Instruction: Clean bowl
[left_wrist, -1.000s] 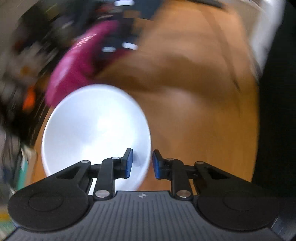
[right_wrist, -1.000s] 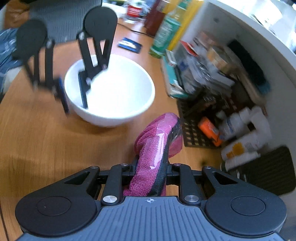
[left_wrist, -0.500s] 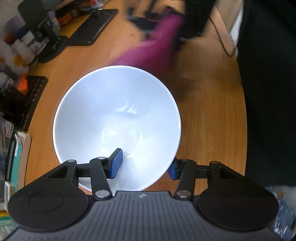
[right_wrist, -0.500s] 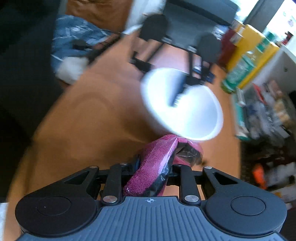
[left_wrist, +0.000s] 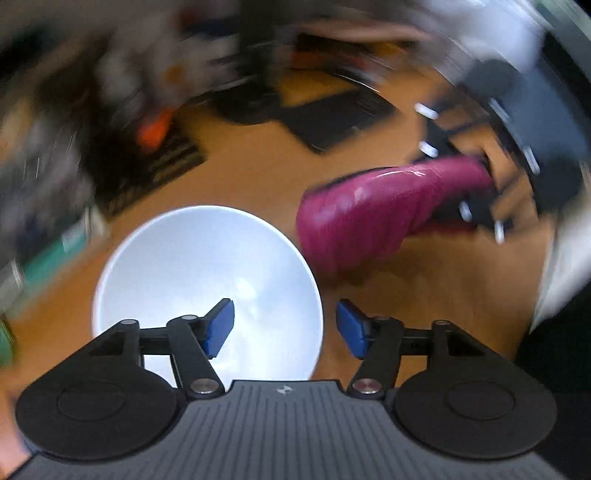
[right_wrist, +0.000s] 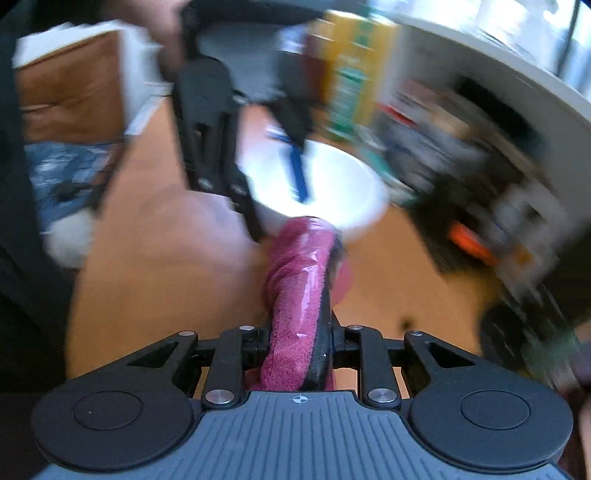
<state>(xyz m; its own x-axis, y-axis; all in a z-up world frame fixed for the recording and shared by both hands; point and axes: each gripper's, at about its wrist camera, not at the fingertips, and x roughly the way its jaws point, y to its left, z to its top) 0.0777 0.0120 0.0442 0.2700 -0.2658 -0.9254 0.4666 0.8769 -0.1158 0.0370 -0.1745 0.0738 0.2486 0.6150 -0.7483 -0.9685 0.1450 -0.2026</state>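
Left gripper (left_wrist: 284, 328) just opened, straddling bowl (left_wrist: 192, 266) rim; right gripper (right_wrist: 293, 347) clamps cloth (right_wrist: 295, 295).

Bowl (left_wrist: 192, 266): white, smooth, glossy. Cloth (right_wrist: 295, 314): magenta terry, rough nap. Table (left_wrist: 258, 177): matt wood-look top.

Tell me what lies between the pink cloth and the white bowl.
Nothing: in the left wrist view only bare wooden tabletop separates the pink cloth from the white bowl.
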